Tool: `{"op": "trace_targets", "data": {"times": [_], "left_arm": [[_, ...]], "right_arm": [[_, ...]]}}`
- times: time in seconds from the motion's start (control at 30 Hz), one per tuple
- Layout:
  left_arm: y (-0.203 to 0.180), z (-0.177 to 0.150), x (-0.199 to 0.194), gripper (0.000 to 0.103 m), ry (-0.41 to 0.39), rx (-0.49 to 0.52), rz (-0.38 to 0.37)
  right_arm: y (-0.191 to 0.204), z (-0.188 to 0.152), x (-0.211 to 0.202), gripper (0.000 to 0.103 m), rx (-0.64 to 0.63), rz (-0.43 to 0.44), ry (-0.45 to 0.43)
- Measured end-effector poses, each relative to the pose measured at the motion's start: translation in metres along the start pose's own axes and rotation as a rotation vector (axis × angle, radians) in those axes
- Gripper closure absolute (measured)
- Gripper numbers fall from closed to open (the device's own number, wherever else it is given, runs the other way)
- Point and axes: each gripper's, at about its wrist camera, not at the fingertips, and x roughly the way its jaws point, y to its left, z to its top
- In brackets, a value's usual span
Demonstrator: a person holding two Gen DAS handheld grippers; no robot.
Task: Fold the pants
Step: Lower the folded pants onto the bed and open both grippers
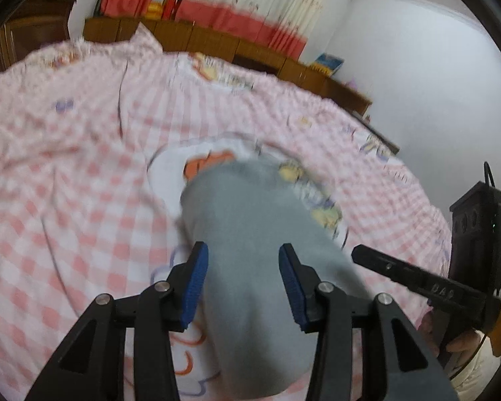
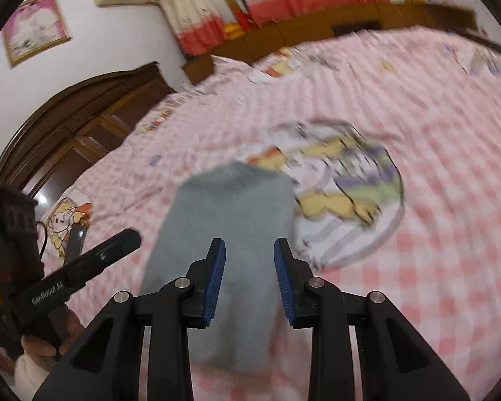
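The grey pants [image 1: 250, 250] lie as a long narrow folded strip on the pink checked bedspread [image 1: 66, 167], running away from me. My left gripper [image 1: 243, 250] is open and empty above the strip's near part. In the right wrist view the pants [image 2: 230, 220] lie the same way and my right gripper [image 2: 249, 247] is open and empty over them. Each gripper shows in the other's view: the right one [image 1: 384, 264] at the right, the left one [image 2: 117, 244] at the left. Both views are blurred by motion.
The bedspread [image 2: 434, 167] has a round cartoon print [image 2: 347, 193] beside the pants' far end. A wooden headboard [image 2: 83, 113] stands at the left, a low wooden cabinet [image 1: 217, 40] and red-and-white curtains [image 1: 250, 0] behind the bed.
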Motion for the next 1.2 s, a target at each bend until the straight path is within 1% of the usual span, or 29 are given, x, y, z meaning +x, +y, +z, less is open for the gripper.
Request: {"op": "trace_targets", "data": {"times": [0.07,0.1,0.13,0.17,0.23,0.27,0.3,0.33,0.4,0.47,0.53,0.6,0.7,0.83,0.9,1.03,1.13,1.2], "left_arm": [[-0.003,0.01,0.0,0.057,-0.032,-0.006,-0.018],[-0.004,0.016,0.006,0.057,-0.035,-0.009,-0.02],[-0.005,0.02,0.014,0.062,-0.03,-0.012,-0.02],[-0.005,0.025,0.026,0.073,-0.021,-0.018,-0.031],[-0.001,0.031,0.048,0.083,0.015,-0.027,-0.056],[0.001,0.034,0.06,0.084,0.033,-0.028,-0.053],[0.005,0.036,0.074,0.086,0.054,-0.025,-0.016],[0.009,0.035,0.088,0.091,0.086,-0.023,0.021],[0.022,0.028,0.108,0.094,0.15,-0.053,0.05],[0.033,0.02,0.113,0.097,0.159,-0.09,0.033],[0.04,0.017,0.106,0.097,0.144,-0.131,0.002],[0.038,0.018,0.093,0.097,0.126,-0.145,-0.006],[0.027,0.012,0.062,0.096,0.106,-0.112,0.011],[0.008,-0.007,0.027,0.095,0.119,-0.053,0.033],[0.0,-0.023,0.011,0.095,0.126,-0.045,0.045],[-0.007,-0.048,0.002,0.095,0.158,-0.065,0.05],[-0.005,-0.063,0.012,0.095,0.191,-0.099,0.068],[-0.004,-0.068,0.014,0.095,0.185,-0.108,0.07]], "right_arm": [[0.008,0.005,0.016,0.075,-0.022,-0.004,0.024],[0.01,0.004,0.024,0.081,-0.028,-0.001,0.038],[0.01,0.004,0.032,0.084,-0.035,-0.005,0.05],[0.011,0.001,0.044,0.084,-0.047,-0.022,0.069],[0.008,-0.004,0.06,0.085,-0.059,-0.048,0.095],[0.004,-0.01,0.069,0.087,-0.073,-0.067,0.104],[0.0,-0.012,0.075,0.092,-0.082,-0.079,0.106],[-0.003,-0.014,0.077,0.093,-0.086,-0.078,0.107],[-0.01,-0.014,0.079,0.096,-0.085,-0.054,0.114],[-0.011,-0.012,0.077,0.097,-0.092,-0.041,0.121],[-0.011,-0.009,0.071,0.097,-0.087,-0.031,0.121],[-0.007,-0.007,0.056,0.097,-0.088,-0.024,0.109],[0.001,-0.013,0.031,0.096,-0.116,0.016,0.107],[0.011,-0.029,0.01,0.096,-0.175,0.02,0.125],[0.01,-0.041,0.006,0.096,-0.182,0.011,0.14],[-0.001,-0.06,0.013,0.096,-0.164,-0.011,0.182],[-0.006,-0.066,0.016,0.096,-0.16,-0.004,0.181],[-0.007,-0.068,0.017,0.096,-0.16,-0.002,0.18]]}}
